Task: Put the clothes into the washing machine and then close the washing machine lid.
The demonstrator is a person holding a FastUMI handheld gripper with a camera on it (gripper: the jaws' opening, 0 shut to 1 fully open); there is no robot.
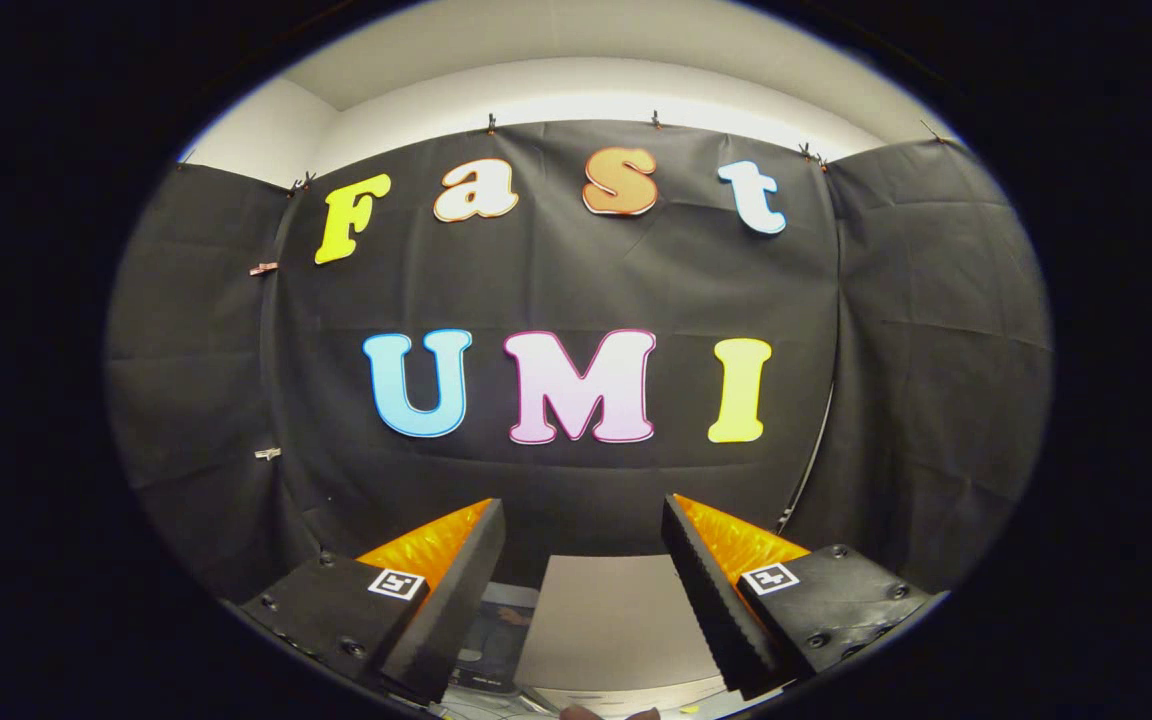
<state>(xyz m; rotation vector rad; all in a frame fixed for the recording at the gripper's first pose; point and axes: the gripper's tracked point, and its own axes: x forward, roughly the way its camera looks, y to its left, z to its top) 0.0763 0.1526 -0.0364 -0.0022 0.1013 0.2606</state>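
My gripper (584,520) is held high and points level at the booth's black cloth wall, its two fingers wide apart with nothing between them. Low down between the fingers I see the pale top of the washing machine (606,630), with a darker panel (496,640) at its left side. I cannot tell from here whether the lid is up or down. A small part of a person's hand (608,713) shows just below the machine's near edge.
Black cloth wall (576,280) stands straight ahead and wraps round both sides. A thin pale pole or cable (808,470) runs down the right seam of the cloth. White wall and ceiling show above.
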